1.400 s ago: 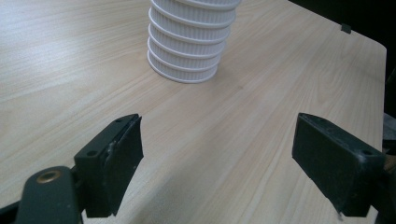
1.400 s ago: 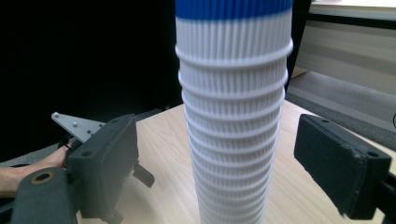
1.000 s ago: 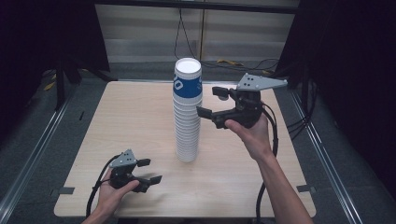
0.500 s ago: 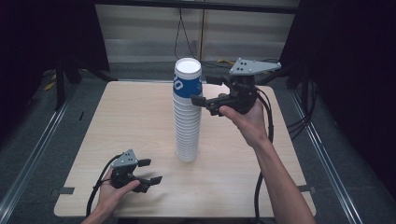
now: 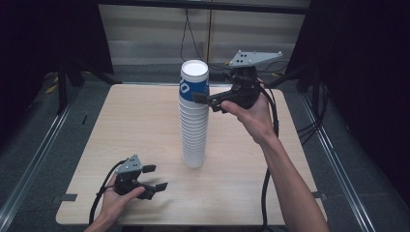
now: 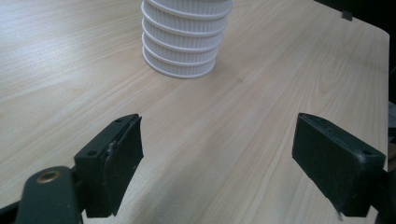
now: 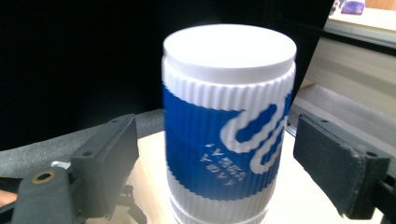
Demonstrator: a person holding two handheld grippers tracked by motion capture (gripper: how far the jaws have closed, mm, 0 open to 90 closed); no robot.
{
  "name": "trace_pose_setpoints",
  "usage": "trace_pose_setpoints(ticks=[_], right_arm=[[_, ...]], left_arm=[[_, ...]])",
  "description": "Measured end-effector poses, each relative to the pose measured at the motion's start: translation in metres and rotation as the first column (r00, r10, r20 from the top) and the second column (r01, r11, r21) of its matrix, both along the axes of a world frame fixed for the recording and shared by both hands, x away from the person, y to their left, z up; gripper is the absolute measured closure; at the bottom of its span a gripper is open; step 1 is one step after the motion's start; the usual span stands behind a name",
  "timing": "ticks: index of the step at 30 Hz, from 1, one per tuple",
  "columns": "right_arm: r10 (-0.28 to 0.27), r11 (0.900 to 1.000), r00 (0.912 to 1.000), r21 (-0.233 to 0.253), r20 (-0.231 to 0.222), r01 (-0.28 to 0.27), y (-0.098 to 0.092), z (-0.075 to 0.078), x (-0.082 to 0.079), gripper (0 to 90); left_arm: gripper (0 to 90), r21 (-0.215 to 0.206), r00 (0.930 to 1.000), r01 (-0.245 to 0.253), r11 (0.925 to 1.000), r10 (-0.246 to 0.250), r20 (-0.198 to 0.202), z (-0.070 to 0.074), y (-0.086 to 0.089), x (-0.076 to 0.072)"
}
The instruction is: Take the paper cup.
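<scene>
— Where's the top cup point(image 7: 229, 116)?
— Between the spread jaws of the right hand-held gripper point(image 5: 205, 100), unclamped, crowning the cup stack point(image 5: 194, 130) on the desk point(image 5: 145, 121)
— And the left hand-held gripper point(image 5: 153, 178)?
— Gaping, holding nothing — the stack's base stands well ahead of it

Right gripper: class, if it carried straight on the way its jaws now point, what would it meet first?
Most likely the top cup of the stack of cups: the right gripper points at it with open jaws either side, though contact is unclear.
</scene>
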State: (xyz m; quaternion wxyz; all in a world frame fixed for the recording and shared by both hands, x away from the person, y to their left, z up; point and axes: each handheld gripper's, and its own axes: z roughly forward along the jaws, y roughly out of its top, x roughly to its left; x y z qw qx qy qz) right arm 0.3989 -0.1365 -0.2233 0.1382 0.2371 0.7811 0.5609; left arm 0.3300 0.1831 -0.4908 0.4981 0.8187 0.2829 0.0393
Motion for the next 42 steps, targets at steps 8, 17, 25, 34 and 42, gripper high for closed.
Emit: trace_pose_setpoints(ticks=[8,17,25,34,42], right_arm=[[0.011,1.0,0.9999,-0.007,-0.001,-0.011,0.007,0.004,0.007,13.8],[0.022,1.0,0.9997,-0.007,-0.013,-0.022,0.02,0.005,0.019,16.2],[0.03,0.999,0.9994,-0.027,-0.016,-0.03,0.029,0.003,0.023,22.4],[0.021,1.0,0.9997,-0.012,-0.015,-0.021,0.025,0.005,0.024,25.0],[0.011,0.999,0.9997,0.043,0.02,-0.012,0.024,0.007,0.022,25.4]], left_arm=[[16.1,-0.005,1.0,0.002,1.0,-0.002,-0.005,-0.001,0.0,0.0],[16.2,0.01,0.9999,0.014,0.9998,-0.014,-0.006,-0.002,-0.002,-0.001],[16.2,0.009,0.9998,0.018,0.9998,-0.018,-0.004,-0.002,-0.002,-0.001],[16.1,0.013,0.9997,0.021,0.9997,-0.021,-0.009,-0.003,-0.004,-0.001],[16.1,0.019,0.9997,0.023,0.9996,-0.023,-0.01,-0.003,-0.004,-0.001]])
